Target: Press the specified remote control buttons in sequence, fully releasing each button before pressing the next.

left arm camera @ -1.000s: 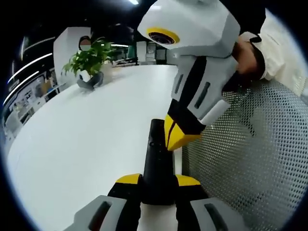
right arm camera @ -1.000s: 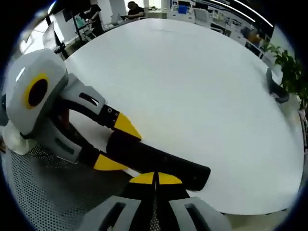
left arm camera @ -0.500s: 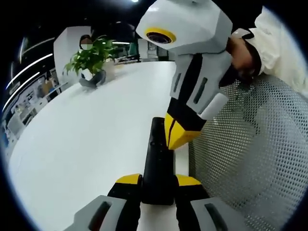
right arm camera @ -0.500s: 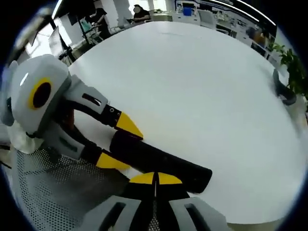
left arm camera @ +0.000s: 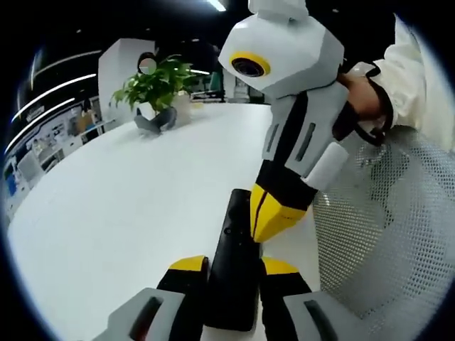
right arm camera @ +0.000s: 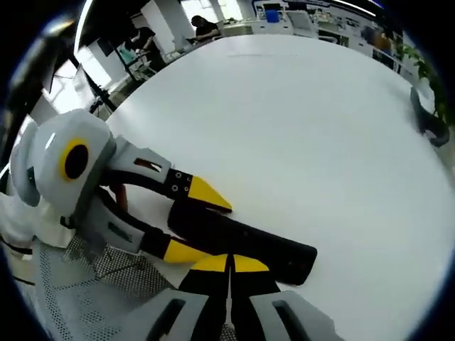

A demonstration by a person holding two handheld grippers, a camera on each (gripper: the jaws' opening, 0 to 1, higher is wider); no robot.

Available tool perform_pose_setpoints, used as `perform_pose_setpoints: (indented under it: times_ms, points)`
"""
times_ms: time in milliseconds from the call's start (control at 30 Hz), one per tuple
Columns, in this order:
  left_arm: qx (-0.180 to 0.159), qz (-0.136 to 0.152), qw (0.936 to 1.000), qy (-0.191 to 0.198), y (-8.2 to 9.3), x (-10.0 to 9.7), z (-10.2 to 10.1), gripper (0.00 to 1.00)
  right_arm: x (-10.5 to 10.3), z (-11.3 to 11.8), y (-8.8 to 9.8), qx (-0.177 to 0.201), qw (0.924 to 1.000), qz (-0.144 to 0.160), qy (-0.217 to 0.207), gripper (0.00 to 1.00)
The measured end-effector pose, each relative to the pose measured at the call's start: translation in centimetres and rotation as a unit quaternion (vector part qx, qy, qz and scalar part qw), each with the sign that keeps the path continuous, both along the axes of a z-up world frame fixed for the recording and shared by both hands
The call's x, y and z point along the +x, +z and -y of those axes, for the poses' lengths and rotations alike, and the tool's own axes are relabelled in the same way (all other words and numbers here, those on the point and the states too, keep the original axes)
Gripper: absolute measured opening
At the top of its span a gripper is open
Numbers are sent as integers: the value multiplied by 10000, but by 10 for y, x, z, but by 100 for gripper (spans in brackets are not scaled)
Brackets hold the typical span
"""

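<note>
Black remote (left arm camera: 233,266) pinched by left gripper (left arm camera: 232,266); right gripper (right arm camera: 229,264), tips pressed together, sits at its 3 o'clock edge — mid-press, likely; next, lift fully clear.

Left gripper view: the left gripper (left arm camera: 231,264) rises from the bottom edge, its two yellow-tipped jaws closed against the sides of a black remote control (left arm camera: 234,263). The remote points away along the white table (left arm camera: 121,192), small buttons visible on its upper face. The right gripper (left arm camera: 272,217) enters from upper right, its yellow tips brought together and resting on the remote's right edge about midway along. A hand (left arm camera: 362,99) in a white sleeve (left arm camera: 419,85) holds that gripper's grey body. A white perforated mesh surface (left arm camera: 387,234) lies at right, beside the table. A potted green plant (left arm camera: 158,89) stands at the table's far side.
</note>
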State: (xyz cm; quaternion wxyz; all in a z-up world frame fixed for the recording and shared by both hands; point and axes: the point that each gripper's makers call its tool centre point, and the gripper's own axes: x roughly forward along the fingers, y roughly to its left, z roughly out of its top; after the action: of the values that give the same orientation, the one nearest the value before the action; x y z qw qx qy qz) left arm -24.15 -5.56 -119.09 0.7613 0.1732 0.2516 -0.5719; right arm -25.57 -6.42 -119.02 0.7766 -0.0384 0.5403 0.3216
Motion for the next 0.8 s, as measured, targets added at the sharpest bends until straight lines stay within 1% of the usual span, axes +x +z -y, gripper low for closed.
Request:
perform_pose_setpoints:
  times_ms: [67,133,167,233,267,300,333,367,400,433,467,500,533,567,600,633,667,733,767,800]
  points:
    - [-58,85,9999,12,0,5,1,26,8,1,0,116,9999,-78,27,0]
    - [-118,106,9999,38,1,10,-2,26,13,0,1,343,9993,-129,-28,0]
    - [-124,67,9999,31,0,10,-3,26,12,-1,2,493,9985,-236,-96,0]
    - [-65,139,9999,-66,3,10,-5,26,13,-2,2,702,9970,-269,-209,0]
    - [35,149,9998,-101,3,9,-7,26,14,-3,2,796,9961,-223,-295,0]
    - [121,152,9998,-103,4,9,-11,26,15,-4,4,904,9951,-101,-390,0]
    - [185,162,9996,-114,4,9,-14,25,15,-4,4,923,9949,-50,-392,0]
    - [184,72,9998,-102,5,8,-21,25,18,-4,4,973,9942,57,-463,0]
    - [228,-15,9997,-55,5,6,-27,25,19,-3,4,978,9937,87,-548,0]
    - [287,30,9996,74,6,8,-37,25,15,4,-6,562,9972,60,-485,0]
    - [341,-22,9993,176,7,8,-45,25,22,-12,14,1212,9902,692,8,0]
    - [373,-8,9988,319,8,12,-56,25,25,11,10,792,9948,602,-231,0]
    - [359,-11,9986,388,9,14,-58,25,15,20,12,739,9958,157,-519,0]
    - [342,13,9987,389,10,14,-61,25,18,4,-2,811,9953,-96,-513,0]
    - [321,18,9989,330,10,15,-59,25,16,-1,-4,967,9935,-222,-557,0]
    - [363,-5,9991,231,11,13,-59,24,16,-4,-1,997,9935,-166,-524,0]
    - [368,-11,9990,235,10,15,-55,24,15,-4,0,962,9937,-228,-521,0]
    - [304,-23,9993,211,10,10,-51,24,16,-5,2,891,9946,-176,-501,0]
    - [273,-19,9994,203,11,8,-51,24,18,-10,5,985,9933,-175,-571,0]
    - [257,-20,9995,182,10,8,-47,24,18,-14,10,1209,9903,-197,-660,0]
